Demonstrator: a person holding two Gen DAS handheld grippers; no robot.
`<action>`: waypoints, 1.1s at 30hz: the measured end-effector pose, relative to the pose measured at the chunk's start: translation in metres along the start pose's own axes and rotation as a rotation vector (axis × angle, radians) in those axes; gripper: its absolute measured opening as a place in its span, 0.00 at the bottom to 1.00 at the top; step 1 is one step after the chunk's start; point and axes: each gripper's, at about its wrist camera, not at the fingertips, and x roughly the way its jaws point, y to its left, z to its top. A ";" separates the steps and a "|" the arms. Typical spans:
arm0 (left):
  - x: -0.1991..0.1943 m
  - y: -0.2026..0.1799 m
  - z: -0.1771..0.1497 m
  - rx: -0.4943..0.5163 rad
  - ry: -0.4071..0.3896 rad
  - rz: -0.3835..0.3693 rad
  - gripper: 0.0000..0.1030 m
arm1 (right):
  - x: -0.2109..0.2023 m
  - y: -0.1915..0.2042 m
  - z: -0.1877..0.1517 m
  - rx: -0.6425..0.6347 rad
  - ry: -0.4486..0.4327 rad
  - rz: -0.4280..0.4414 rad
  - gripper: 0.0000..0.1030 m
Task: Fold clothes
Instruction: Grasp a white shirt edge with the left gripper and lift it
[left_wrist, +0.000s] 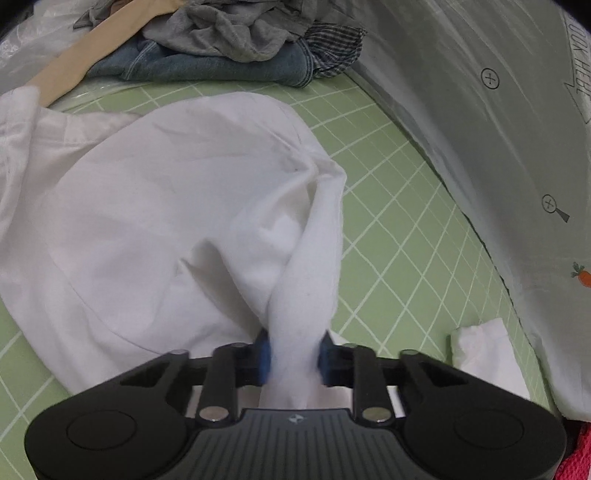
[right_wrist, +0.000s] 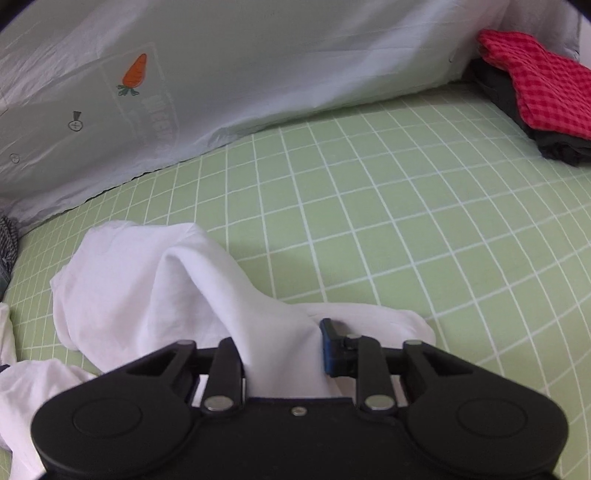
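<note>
A white garment (left_wrist: 177, 206) lies rumpled on the green checked sheet (left_wrist: 399, 206). My left gripper (left_wrist: 294, 356) is shut on a gathered fold of it, the cloth squeezed between the blue pads (left_wrist: 263, 356) and rising away in a twisted ridge. In the right wrist view the same white garment (right_wrist: 147, 280) bunches up on the sheet (right_wrist: 406, 221), and my right gripper (right_wrist: 284, 350) is shut on another fold of it. Its right blue pad (right_wrist: 330, 347) presses the cloth; the left pad is hidden under the fabric.
A pile of jeans, grey and checked clothes (left_wrist: 236, 44) sits at the far end with a beige strip (left_wrist: 81, 59). A grey plastic-covered wall (right_wrist: 258, 55) with a carrot print runs along the sheet. A red checked cloth on a dark one (right_wrist: 535, 99) lies at the far right.
</note>
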 end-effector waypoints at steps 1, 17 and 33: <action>-0.002 -0.002 0.000 -0.002 -0.016 -0.015 0.14 | -0.001 -0.002 0.002 -0.002 -0.016 -0.005 0.16; -0.045 -0.141 0.038 0.255 -0.204 -0.326 0.12 | -0.034 -0.079 0.109 -0.096 -0.277 -0.381 0.12; -0.037 -0.002 -0.057 0.024 0.001 -0.174 0.19 | -0.055 -0.114 0.010 0.203 -0.165 -0.336 0.50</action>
